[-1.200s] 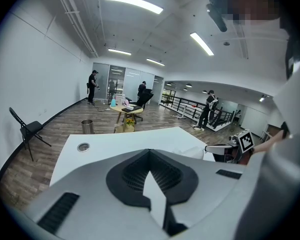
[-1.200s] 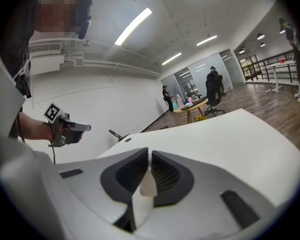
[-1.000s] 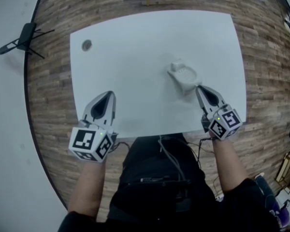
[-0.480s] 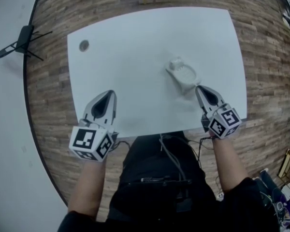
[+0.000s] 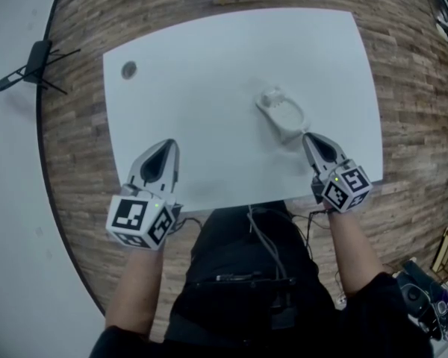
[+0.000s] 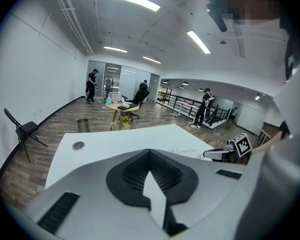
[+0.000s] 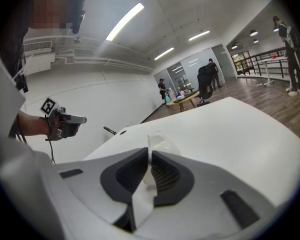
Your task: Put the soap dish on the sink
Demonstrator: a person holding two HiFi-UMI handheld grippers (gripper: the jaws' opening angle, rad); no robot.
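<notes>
Gripping: the right claw is pinched on the near rim of the soap dish.
Dish: on the right half of the white table; its long axis runs away from that claw, slanting left.
Left claw: jaws together, empty, well apart from the dish.
Sink: none I can see.
Writing: square markers only, no words.

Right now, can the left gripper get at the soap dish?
Probably yes: only bare table lies between left gripper and soap dish. Its jaws are shut, though, and the right gripper grips the dish's near edge.
</notes>
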